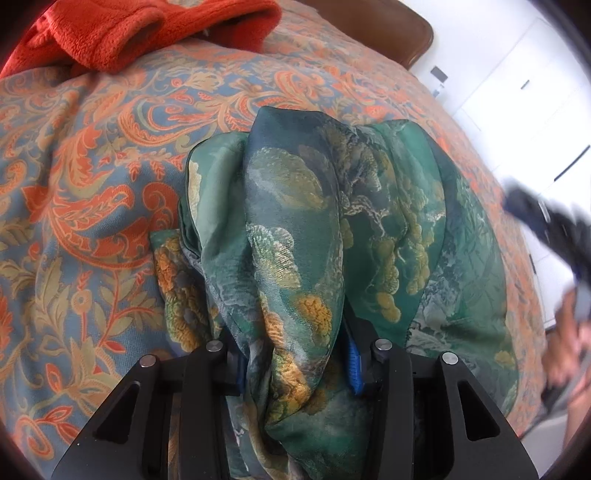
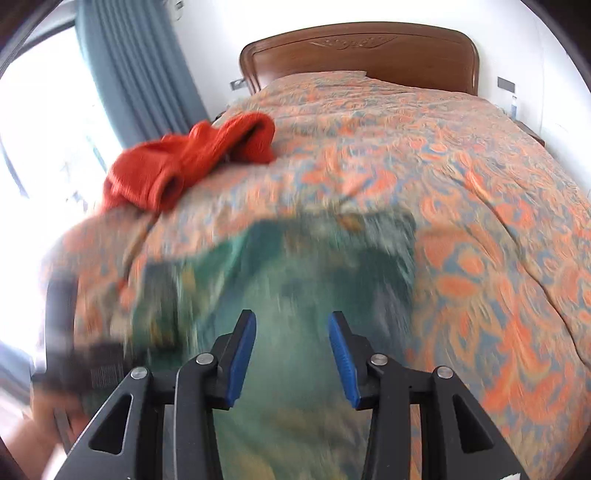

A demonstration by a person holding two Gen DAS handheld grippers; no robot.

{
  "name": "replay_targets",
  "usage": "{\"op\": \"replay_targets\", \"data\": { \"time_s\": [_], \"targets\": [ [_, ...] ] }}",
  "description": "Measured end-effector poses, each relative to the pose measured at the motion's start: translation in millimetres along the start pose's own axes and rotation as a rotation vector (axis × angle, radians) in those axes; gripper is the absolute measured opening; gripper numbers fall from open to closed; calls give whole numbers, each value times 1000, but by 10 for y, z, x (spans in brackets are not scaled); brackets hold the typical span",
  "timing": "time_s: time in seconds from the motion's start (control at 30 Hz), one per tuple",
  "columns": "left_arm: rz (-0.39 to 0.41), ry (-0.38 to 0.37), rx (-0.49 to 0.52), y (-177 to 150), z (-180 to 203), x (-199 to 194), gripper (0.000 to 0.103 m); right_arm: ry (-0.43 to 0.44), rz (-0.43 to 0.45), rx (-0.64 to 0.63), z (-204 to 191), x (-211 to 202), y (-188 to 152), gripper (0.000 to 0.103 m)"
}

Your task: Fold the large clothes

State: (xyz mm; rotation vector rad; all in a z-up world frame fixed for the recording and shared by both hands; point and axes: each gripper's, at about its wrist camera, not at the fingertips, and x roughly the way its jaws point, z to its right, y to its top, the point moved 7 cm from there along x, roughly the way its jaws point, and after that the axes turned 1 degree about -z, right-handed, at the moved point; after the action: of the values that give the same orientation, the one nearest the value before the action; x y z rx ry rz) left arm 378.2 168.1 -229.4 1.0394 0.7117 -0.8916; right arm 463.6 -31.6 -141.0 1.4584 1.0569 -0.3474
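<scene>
A green silky garment (image 1: 369,229) with gold tree prints lies bunched on the patterned bedspread (image 1: 92,184). A thick fold of it stands up between the fingers of my left gripper (image 1: 295,365). The jaws stand apart, the right blue pad (image 1: 352,365) shows beside the fold, and the left pad is mostly covered. My right gripper (image 2: 292,325) is open with nothing between its blue pads (image 2: 341,347). It hangs over the blurred green garment (image 2: 295,266). In the left wrist view the right gripper is a dark blur (image 1: 546,221) at the right edge.
An orange fleece garment (image 2: 192,162) lies crumpled near the bed's left side, also seen as orange fleece (image 1: 129,33). A wooden headboard (image 2: 358,55) stands at the far end. A blue curtain (image 2: 140,74) and a bright window are at left. A person's hand (image 1: 569,350) shows at right.
</scene>
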Motion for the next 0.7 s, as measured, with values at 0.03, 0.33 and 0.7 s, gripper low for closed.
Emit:
{"op": "replay_targets", "data": {
  "time_s": [0.03, 0.33, 0.7],
  "targets": [
    [3, -2, 2, -9, -4, 8, 42, 1, 5, 15, -1, 71, 83, 42],
    [-1, -6, -4, -43, -38, 118, 44, -106, -110, 78, 191, 1320, -13, 42],
    [-9, -13, -9, -26, -61, 107, 45, 83, -73, -58, -88, 201, -301, 42]
  ]
}}
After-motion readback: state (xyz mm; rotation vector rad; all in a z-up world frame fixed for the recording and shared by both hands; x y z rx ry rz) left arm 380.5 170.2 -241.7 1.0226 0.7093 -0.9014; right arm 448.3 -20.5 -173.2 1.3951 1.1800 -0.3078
